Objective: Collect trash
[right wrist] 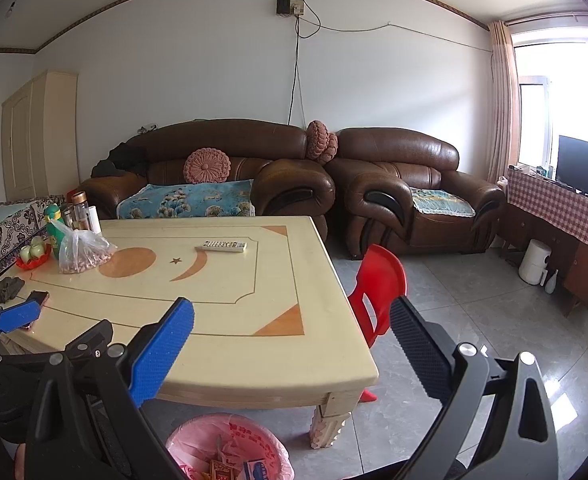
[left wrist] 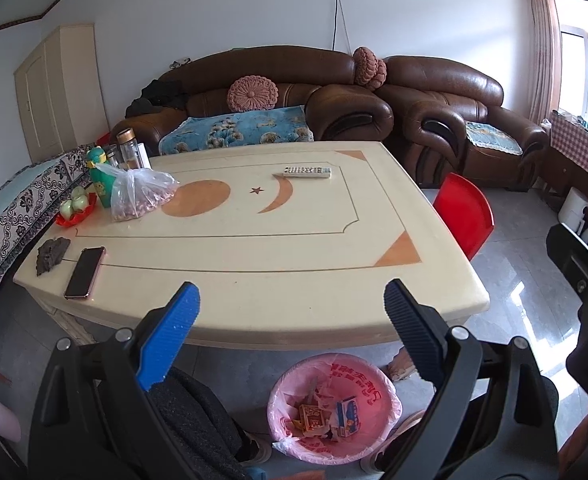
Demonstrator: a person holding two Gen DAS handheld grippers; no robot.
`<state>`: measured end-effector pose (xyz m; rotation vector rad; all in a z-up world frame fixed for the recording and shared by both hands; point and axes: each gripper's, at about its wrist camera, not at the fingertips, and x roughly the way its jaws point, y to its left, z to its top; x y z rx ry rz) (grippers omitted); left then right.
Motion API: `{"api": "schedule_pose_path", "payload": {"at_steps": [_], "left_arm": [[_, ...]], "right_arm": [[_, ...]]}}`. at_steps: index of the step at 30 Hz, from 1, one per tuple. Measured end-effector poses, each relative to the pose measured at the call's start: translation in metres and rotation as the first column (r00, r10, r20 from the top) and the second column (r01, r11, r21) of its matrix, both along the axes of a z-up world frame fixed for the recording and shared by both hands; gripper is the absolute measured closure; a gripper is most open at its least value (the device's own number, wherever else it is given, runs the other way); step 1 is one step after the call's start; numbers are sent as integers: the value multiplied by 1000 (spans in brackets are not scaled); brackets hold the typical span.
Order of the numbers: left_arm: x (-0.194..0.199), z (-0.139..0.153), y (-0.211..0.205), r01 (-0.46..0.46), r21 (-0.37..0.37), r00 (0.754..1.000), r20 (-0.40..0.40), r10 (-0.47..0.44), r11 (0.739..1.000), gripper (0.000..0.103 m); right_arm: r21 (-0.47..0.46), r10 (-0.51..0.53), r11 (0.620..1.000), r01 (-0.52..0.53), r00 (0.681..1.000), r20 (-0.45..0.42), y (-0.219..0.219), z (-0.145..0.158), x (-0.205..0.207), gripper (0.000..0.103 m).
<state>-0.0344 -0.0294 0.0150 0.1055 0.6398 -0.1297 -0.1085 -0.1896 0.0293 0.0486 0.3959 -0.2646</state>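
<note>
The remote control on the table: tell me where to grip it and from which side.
Grip the remote control across its narrow width near mid-length, coming from above. It lies flat on the table with clear space around it, so the long side edges are the likeliest purchase.

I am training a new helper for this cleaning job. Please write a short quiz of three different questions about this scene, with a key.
1. True or false: the left tongs are closed on a piece of trash.
2. Where is the bin with the pink bag? A) on the table B) on the floor at the near edge of the table C) on the sofa
3. Fill in: the white remote control lies on the ____.

Key:
1. False; they are open and empty.
2. B; small cartons already lie inside.
3. Table.
</note>
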Motion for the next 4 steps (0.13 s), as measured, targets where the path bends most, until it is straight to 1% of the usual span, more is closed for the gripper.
{"api": "schedule_pose_path", "payload": {"at_steps": [4], "left_arm": [[-1,2,0,3,4,1000,6,-3,1000,12]], "right_arm": [[-5,0,1000,0,1000,3,-1,-1,0,7]]}}
